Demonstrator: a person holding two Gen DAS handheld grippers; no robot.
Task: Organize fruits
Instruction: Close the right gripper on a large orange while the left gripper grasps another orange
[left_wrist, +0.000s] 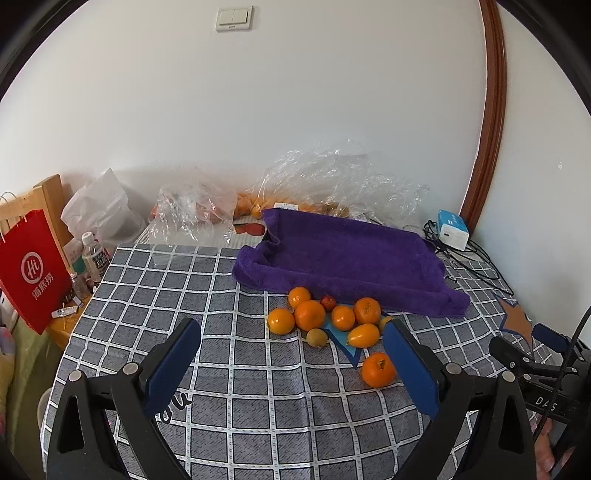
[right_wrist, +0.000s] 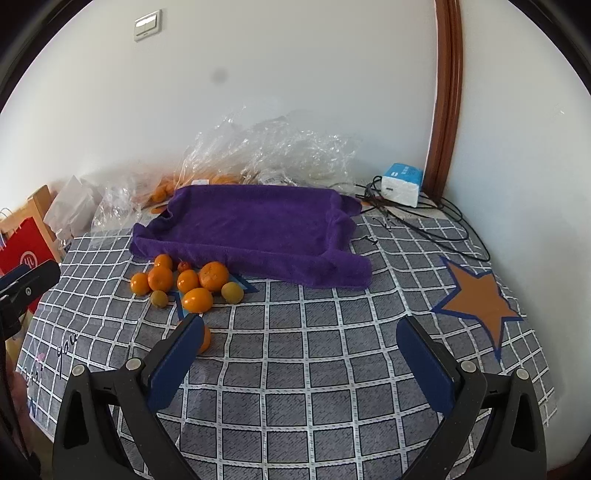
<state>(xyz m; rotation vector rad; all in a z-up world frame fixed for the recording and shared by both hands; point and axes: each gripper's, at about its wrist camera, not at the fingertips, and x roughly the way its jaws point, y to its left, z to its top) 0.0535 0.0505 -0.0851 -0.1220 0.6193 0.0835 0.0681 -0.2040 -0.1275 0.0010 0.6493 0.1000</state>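
Fruit cluster (left_wrist: 325, 317) sits on the checked cloth (left_wrist: 229, 373) covering the surface, just in front of the purple towel tray (left_wrist: 347, 258): several oranges, two small greenish-brown fruits, one tiny red fruit (left_wrist: 328, 302) touching the tray's front edge. One lone orange (left_wrist: 378, 369) lies apart from the cluster, nearer the cameras.

Left gripper (left_wrist: 291, 360) hovers low over the cloth, pointing toward the tray, fingers spread wide, nothing between them. Lone orange sits just inside the right finger (left_wrist: 410, 365), close to its pad; can't tell if touching. Cluster lies beyond the fingertips, toward the right finger side.

Right gripper (right_wrist: 301, 354) also hovers over the cloth, aimed at the tray, fingers wide apart and empty, bare cloth between them. Lone orange (right_wrist: 205, 339) is partly hidden behind its left finger (right_wrist: 177, 363). Cluster (right_wrist: 184, 280) lies ahead and left of the fingers, outside the gap.

Orange star print (right_wrist: 476, 299) on the cloth to the right. Behind the tray: crumpled clear plastic bags (right_wrist: 266, 147) with more oranges inside, a tissue pack (right_wrist: 402, 184) and black cables (right_wrist: 436, 221) by the wall. Red paper bag (left_wrist: 31, 269) and a bottle (left_wrist: 94, 258) off the left edge.
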